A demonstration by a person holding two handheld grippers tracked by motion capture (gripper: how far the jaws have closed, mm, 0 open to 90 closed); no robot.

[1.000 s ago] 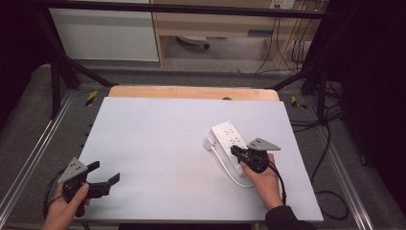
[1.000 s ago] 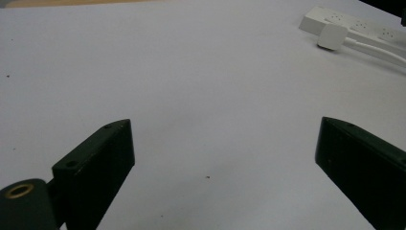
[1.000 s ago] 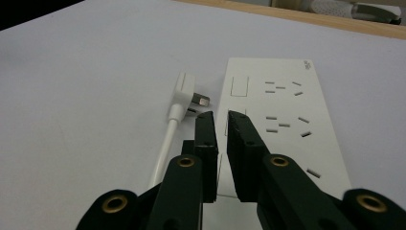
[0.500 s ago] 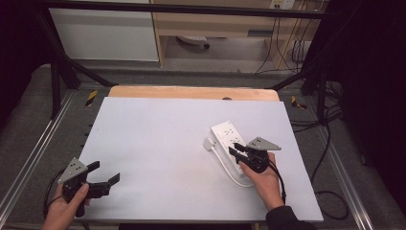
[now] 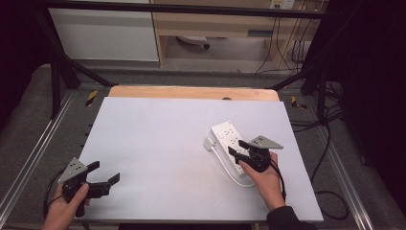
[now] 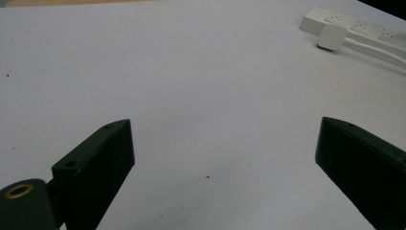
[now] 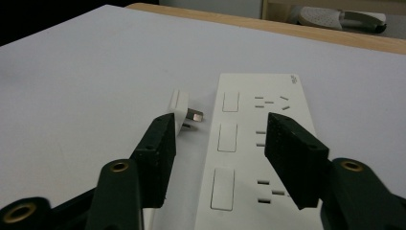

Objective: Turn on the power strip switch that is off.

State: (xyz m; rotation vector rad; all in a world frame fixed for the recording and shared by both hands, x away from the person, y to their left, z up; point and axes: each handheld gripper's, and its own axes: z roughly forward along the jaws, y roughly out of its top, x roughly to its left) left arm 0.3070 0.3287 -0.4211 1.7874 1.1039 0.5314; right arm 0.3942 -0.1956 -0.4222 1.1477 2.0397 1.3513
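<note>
The right gripper (image 7: 218,143) hovers over the white plastic power strip (image 7: 258,143), jaws apart, having just been opening; the left gripper's (image 6: 225,158) jaws gape over bare desk (image 6: 167,72).

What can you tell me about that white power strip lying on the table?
The power strip is a flat white plastic bar lying face up on the right part of the white table. Its face carries a row of rectangular switches beside groups of socket slots. A white cable curves from it to a white plug lying loose beside it, prongs showing. The right gripper hangs over its near end, jaws apart and just opened, pressing nothing.
</note>
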